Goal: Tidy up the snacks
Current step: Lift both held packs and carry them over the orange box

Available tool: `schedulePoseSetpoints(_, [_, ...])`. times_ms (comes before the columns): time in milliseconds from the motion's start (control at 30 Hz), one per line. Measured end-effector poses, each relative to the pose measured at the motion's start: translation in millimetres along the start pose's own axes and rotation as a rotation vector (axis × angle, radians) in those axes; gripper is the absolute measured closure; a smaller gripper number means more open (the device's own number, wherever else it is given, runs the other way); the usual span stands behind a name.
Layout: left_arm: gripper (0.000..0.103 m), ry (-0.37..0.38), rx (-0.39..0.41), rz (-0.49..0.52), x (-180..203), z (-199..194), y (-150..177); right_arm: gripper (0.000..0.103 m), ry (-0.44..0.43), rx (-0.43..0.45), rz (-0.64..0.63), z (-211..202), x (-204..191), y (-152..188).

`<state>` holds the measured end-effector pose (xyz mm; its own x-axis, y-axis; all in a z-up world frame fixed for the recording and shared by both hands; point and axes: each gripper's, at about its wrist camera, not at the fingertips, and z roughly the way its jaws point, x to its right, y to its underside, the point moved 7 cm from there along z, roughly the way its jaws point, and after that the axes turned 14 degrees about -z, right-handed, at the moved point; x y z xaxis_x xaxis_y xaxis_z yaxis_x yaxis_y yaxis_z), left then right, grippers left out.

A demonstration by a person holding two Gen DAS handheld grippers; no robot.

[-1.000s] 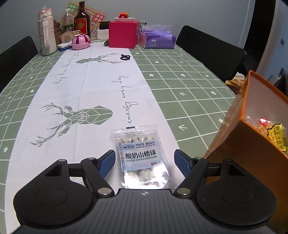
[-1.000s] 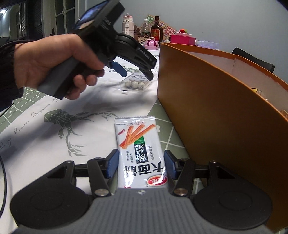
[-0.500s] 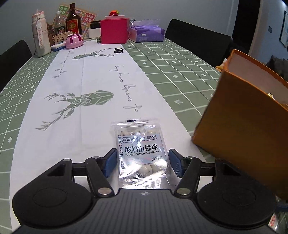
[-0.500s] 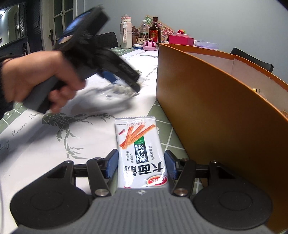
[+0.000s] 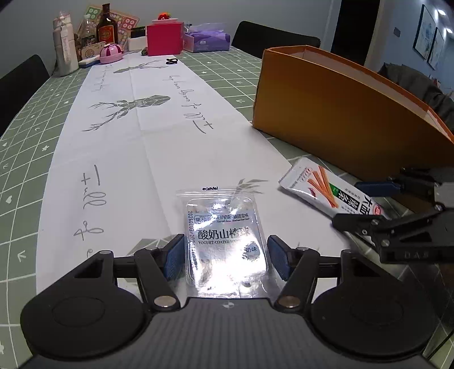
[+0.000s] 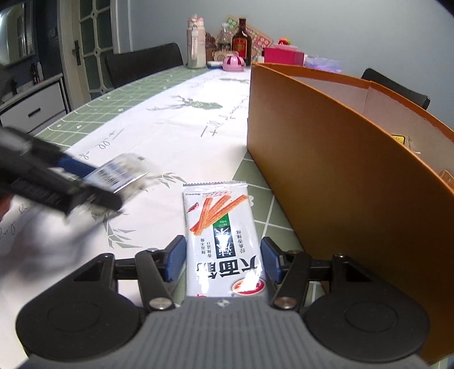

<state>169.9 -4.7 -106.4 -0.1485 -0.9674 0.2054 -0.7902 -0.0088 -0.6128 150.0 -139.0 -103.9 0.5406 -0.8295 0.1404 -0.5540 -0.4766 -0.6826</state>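
Note:
A clear packet of yogurt-coated hawthorn balls sits between the blue pads of my left gripper, which grips its edges while the jaws are opening. In the right wrist view that left gripper is a blur low at the left, with the packet lifted off the cloth. My right gripper has its pads against a white spicy-stick packet, and its jaws are opening too. That packet lies beside the tall orange box, with the right gripper at its near end.
The orange box stands close on the right with yellow-wrapped snacks inside. A white runner covers the green checked tablecloth. Bottles, a pink box, tissues and black chairs are at the far end.
My left gripper carried the hawthorn packet away from the box's far end, down toward the right gripper. The right gripper and the stick packet stayed in place.

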Motion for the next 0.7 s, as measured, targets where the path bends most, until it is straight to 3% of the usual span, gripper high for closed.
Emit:
schedulePoseSetpoints(267, [0.031, -0.015, 0.010, 0.011, 4.8, 3.9, 2.1, 0.041, 0.000, -0.083, 0.021, 10.5, 0.9, -10.5])
schedulePoseSetpoints(433, [0.033, -0.020, 0.013, 0.022, 6.2, 3.0, 4.3, 0.050, 0.001, -0.094, 0.025, 11.1, 2.7, -11.1])
schedulePoseSetpoints(700, [0.035, -0.015, 0.012, 0.010, 6.3, -2.3, 7.0, 0.054, -0.001, -0.105, 0.053, 6.8, 6.1, -9.8])
